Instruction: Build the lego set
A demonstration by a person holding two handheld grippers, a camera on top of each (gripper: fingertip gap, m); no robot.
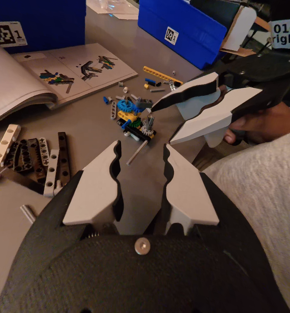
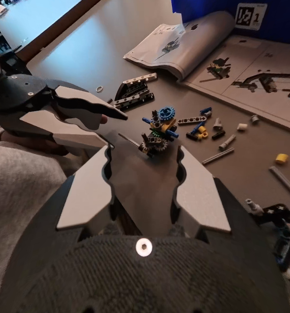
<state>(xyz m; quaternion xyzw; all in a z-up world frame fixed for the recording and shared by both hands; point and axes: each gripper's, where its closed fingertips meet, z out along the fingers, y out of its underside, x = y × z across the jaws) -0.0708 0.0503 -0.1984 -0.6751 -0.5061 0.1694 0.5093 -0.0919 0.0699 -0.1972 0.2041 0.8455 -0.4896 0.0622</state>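
Observation:
A small lego assembly [image 1: 132, 116] with a blue gear, yellow and black beams and grey gears stands on the grey table; a grey axle [image 1: 137, 155] sticks out of it toward me. My left gripper [image 1: 141, 145] is open and empty, its tips just short of that axle. My right gripper [image 1: 161, 125] is open and empty, with its upper tip beside the assembly's right side. In the right wrist view the assembly [image 2: 157, 125] stands just ahead of my right gripper [image 2: 144, 147], and my left gripper [image 2: 117, 130] is open to its left.
An open instruction booklet [image 1: 64, 72] lies at the back left. A pile of white and black beams [image 1: 32, 157] lies left of me. Small loose parts [image 1: 156, 84] and a yellow beam [image 1: 159, 75] lie behind the assembly. Blue bins [image 1: 181, 30] stand at the back. Grey axles [image 2: 218, 155] lie right. The yellow beam [image 1: 159, 75] is closer to my right gripper, around 15 cm from its tips; the left tips are 25 cm off.

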